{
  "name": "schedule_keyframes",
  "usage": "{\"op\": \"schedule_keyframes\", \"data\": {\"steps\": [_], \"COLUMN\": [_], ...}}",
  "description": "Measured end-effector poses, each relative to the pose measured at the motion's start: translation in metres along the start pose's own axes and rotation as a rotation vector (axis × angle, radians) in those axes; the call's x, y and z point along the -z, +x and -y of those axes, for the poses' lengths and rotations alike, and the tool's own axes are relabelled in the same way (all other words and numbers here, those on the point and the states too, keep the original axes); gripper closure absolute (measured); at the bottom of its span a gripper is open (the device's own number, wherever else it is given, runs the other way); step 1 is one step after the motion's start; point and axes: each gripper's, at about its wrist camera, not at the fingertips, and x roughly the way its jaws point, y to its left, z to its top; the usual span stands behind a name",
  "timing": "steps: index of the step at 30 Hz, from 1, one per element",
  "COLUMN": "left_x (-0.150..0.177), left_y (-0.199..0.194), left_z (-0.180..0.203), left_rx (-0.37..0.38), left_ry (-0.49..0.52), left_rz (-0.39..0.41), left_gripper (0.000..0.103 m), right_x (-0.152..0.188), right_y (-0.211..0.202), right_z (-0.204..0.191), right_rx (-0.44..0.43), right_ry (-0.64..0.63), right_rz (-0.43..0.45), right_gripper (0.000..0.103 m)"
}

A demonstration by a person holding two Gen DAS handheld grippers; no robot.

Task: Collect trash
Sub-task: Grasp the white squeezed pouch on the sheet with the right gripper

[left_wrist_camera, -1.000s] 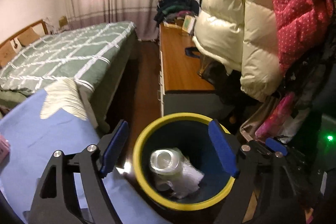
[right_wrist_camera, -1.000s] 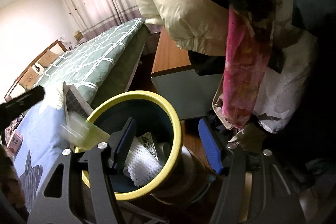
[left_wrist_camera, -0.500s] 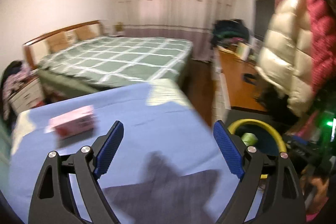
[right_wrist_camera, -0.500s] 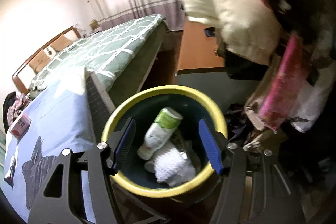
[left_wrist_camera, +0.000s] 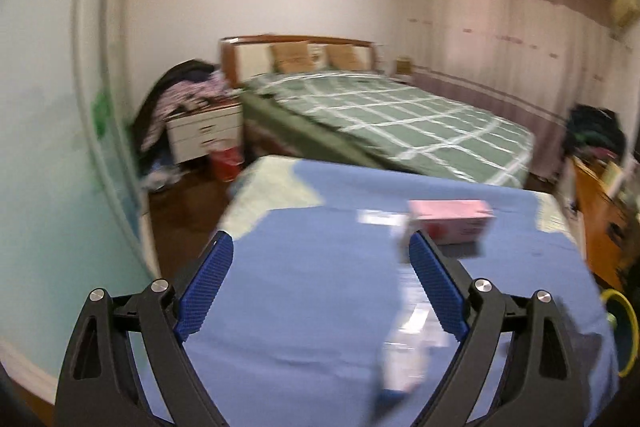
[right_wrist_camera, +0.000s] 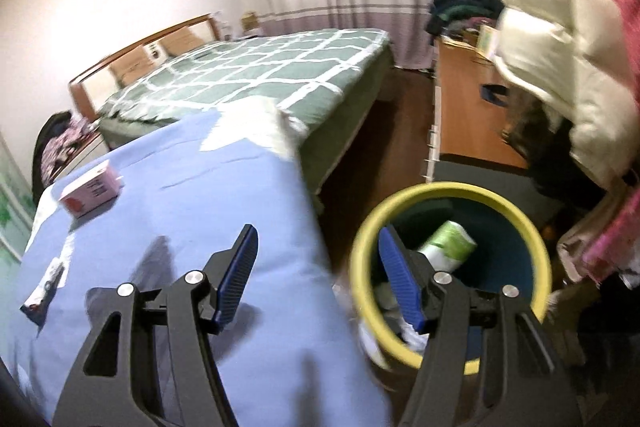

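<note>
A blue-covered surface [left_wrist_camera: 320,307] fills the left wrist view. On it lie a pink box [left_wrist_camera: 450,223] and, nearer, a blurred clear wrapper [left_wrist_camera: 404,359] to the right of my left gripper [left_wrist_camera: 320,247], whose jaws are opening with nothing between them. The yellow-rimmed bin [left_wrist_camera: 624,331] shows at the far right edge. In the right wrist view my right gripper [right_wrist_camera: 316,233] stands open and empty over the gap between the blue surface [right_wrist_camera: 200,187] and the bin [right_wrist_camera: 448,193]. A green-and-white bottle [right_wrist_camera: 448,245] and white scraps lie inside. The pink box [right_wrist_camera: 90,193] and the wrapper [right_wrist_camera: 44,287] sit far left.
A bed with a green checked cover [left_wrist_camera: 400,115] lies behind the blue surface. A white nightstand piled with clothes [left_wrist_camera: 200,131] and a red container [left_wrist_camera: 226,161] stand at the left. A wooden dresser [right_wrist_camera: 464,107] and hanging puffy jackets [right_wrist_camera: 560,67] crowd the bin's right side.
The left gripper has swung away from the bin to face the blue surface, and its jaws have widened. The right gripper has drawn back left from over the bin; a green-and-white bottle now lies inside.
</note>
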Motion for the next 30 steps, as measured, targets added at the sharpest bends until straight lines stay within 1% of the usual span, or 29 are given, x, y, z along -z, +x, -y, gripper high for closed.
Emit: {"op": "schedule_keyframes", "data": {"steps": [1,3,4,6,7,9,10,12,13,17,21,24,26,28,30], "left_x": [0.002,0.007,0.009,0.015,0.018,0.023,0.025,0.028,0.03,0.031,0.031,0.03,0.03,0.03,0.03], "left_y": [0.009,0.021,0.028,0.032,0.036,0.037,0.039,0.041,0.042,0.045,0.042,0.038,0.038,0.037,0.036], "left_z": [-0.017,-0.042,-0.054,-0.066,-0.078,-0.088,-0.096,-0.102,-0.105,-0.098,-0.098,-0.098,-0.098,-0.098,-0.097], "left_rx": [-0.034,-0.078,-0.11,-0.146,-0.17,-0.195,-0.206,-0.232,-0.24,-0.249,-0.274,-0.285,-0.29,-0.293,-0.295], "left_ry": [-0.024,-0.058,-0.074,-0.101,-0.124,-0.146,-0.159,-0.167,-0.168,-0.178,-0.187,-0.196,-0.201,-0.204,-0.207], "left_rz": [-0.008,-0.014,-0.016,-0.018,-0.02,-0.02,-0.022,-0.022,-0.023,-0.039,-0.016,-0.008,-0.006,-0.003,-0.001], "left_gripper": [0.015,0.015,0.015,0.015,0.015,0.015,0.015,0.013,0.012,0.011,0.01,0.01,0.01,0.01,0.01], "right_x": [-0.002,-0.004,-0.005,-0.005,-0.003,0.0,0.002,0.007,0.01,0.022,0.034,0.045,0.051,0.057,0.062], "right_y": [0.003,0.006,0.01,0.016,0.018,0.022,0.024,0.026,0.027,0.025,0.025,0.029,0.034,0.039,0.043], "right_z": [-0.016,-0.035,-0.051,-0.079,-0.092,-0.12,-0.141,-0.167,-0.186,-0.242,-0.285,-0.311,-0.325,-0.332,-0.336], "right_rx": [-0.014,-0.034,-0.052,-0.08,-0.093,-0.122,-0.148,-0.181,-0.206,-0.279,-0.333,-0.348,-0.339,-0.327,-0.322], "right_ry": [-0.022,-0.047,-0.067,-0.105,-0.121,-0.157,-0.184,-0.216,-0.242,-0.32,-0.373,-0.391,-0.406,-0.414,-0.419], "right_rz": [-0.005,-0.011,-0.019,-0.036,-0.042,-0.058,-0.072,-0.088,-0.099,-0.125,-0.16,-0.198,-0.218,-0.236,-0.257], "right_gripper": [0.043,0.043,0.043,0.043,0.043,0.043,0.043,0.043,0.043,0.043,0.042,0.042,0.041,0.038,0.038]}}
